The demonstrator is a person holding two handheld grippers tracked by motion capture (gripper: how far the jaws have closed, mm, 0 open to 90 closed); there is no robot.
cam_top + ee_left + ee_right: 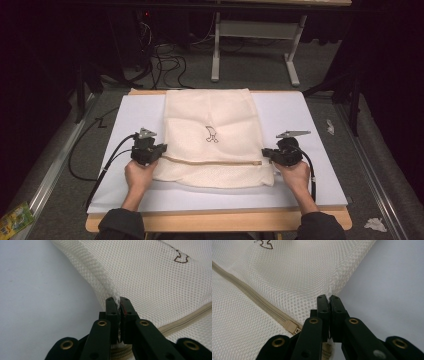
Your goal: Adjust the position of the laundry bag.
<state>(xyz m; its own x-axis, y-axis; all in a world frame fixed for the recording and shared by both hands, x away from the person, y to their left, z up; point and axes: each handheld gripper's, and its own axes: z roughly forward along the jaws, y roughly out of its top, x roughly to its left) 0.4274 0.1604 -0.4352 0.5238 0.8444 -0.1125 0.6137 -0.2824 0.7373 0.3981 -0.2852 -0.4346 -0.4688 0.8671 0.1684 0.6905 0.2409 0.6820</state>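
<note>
At the near edge of the table [320, 212] two dark sleeves come in from below, and each hand grips a black tool. The left hand [139, 175] carries the left gripper [161, 151], which bites the left side edge of a cream mesh laundry bag [212, 120]. In the left gripper view the two black jaws stand pressed together with the mesh edge pinched between them [119, 305], just above the near end of the zipper [187, 318]. The right hand [298, 176] carries the right gripper [266, 153], clamped the same way on the bag's right side edge. In the right gripper view the jaws are closed on the seam [328, 302], and the beige zipper pull [292, 327] lies just beside them on the mesh.

The bag lies flat on a white sheet [135, 115] that covers the wooden tabletop. Its zipper [210, 161] runs across the bag from one gripper to the other, with a narrower strip of mesh below it toward the person. Above the zipper the bag stretches away to the far edge of the table, slightly creased, and a small dark brown embroidered mark [211, 135] sits near its middle. A black cable [107, 167] trails from the left gripper over the table's near-left side.

Beyond the table the grey floor holds a tangle of black cables [167, 62] and the white legs of another table frame [255, 37]. A scrap of white paper [375, 224] lies on the floor at near right, and a colourful packet [15, 220] at near left.
</note>
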